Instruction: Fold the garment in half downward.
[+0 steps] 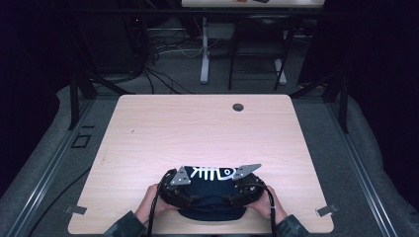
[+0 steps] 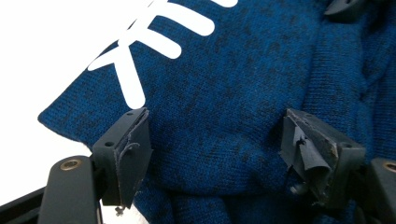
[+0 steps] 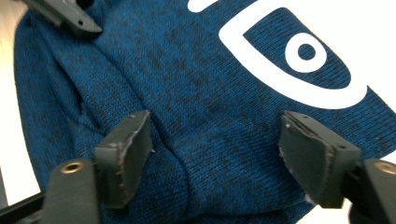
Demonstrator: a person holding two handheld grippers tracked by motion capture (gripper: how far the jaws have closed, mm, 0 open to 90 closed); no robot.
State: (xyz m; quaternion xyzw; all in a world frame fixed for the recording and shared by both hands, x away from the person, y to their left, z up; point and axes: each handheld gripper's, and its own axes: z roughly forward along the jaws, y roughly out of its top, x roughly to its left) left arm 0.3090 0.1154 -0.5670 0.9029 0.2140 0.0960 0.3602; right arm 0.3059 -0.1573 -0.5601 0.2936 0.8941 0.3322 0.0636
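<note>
Blue knit garment (image 1: 210,195) with a white fishbone print, at the desk's (image 1: 148,133) near edge, likely soft, light, floppy; left tongs (image 2: 215,140) and right tongs (image 3: 212,144) straddle bunched folds, gaping, pads apparently not pinching; grab thick folds.

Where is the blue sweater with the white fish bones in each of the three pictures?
High view: the blue sweater lies folded at the table's near edge, between the two grippers.
Left gripper view: it fills the middle and right, with white bone stripes at the top left.
Right gripper view: it fills the middle, with the white fish head at the top right.
Shared landmark: the white fish skeleton print.
</note>
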